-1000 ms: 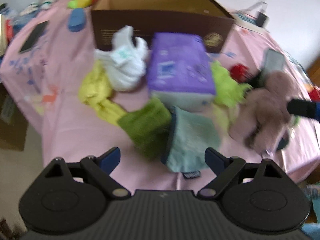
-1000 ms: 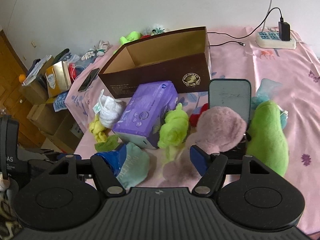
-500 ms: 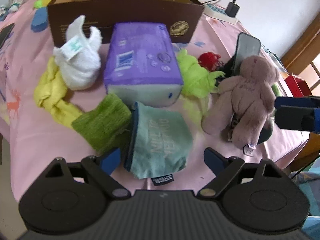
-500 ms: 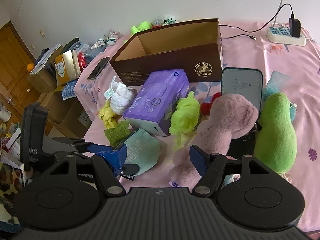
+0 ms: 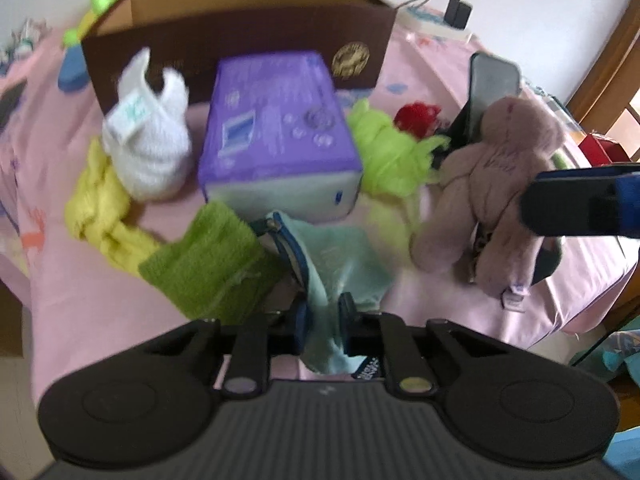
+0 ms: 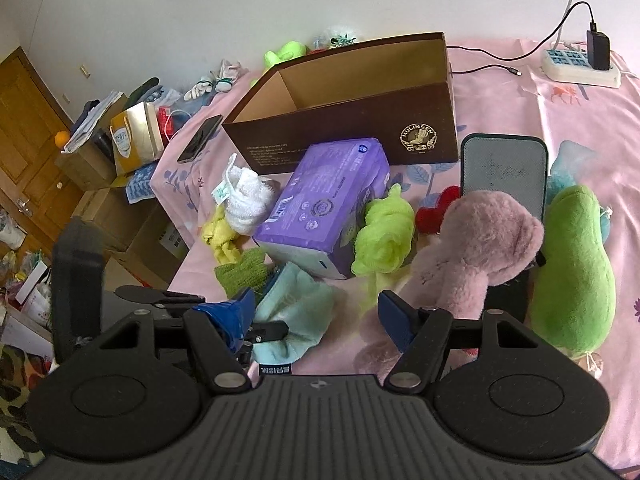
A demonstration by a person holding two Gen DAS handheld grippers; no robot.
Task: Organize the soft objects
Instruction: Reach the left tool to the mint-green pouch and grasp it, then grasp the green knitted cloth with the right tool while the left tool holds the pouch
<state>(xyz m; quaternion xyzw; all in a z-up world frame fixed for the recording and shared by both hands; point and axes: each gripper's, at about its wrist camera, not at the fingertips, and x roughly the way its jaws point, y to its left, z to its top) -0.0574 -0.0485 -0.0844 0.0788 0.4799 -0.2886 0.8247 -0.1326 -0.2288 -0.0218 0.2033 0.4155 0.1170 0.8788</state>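
Left gripper [image 5: 323, 312]: jaws drawn close together, teal cloth [image 5: 340, 256] pinched between them, held low and level | Right gripper [image 6: 316, 312]: jaws spread wide apart, nothing gripped, blue-padded fingers [image 6: 394, 314] pointed forward, held to the right of the left one

A phone [image 6: 503, 172] stands upright on the pink bedsheet [image 6: 568, 128], its dark stand hidden behind the toys. A second phone [image 6: 200, 139] lies flat near the sheet's left edge. At the far right corner a white power strip [image 6: 580, 67] carries a black charger [image 6: 597, 50], its cable [image 6: 496, 67] trailing across the sheet. Off the left side stand cardboard boxes [image 6: 104, 204], a yellow-and-white bag [image 6: 132, 140] and a wooden door [image 6: 24, 144].
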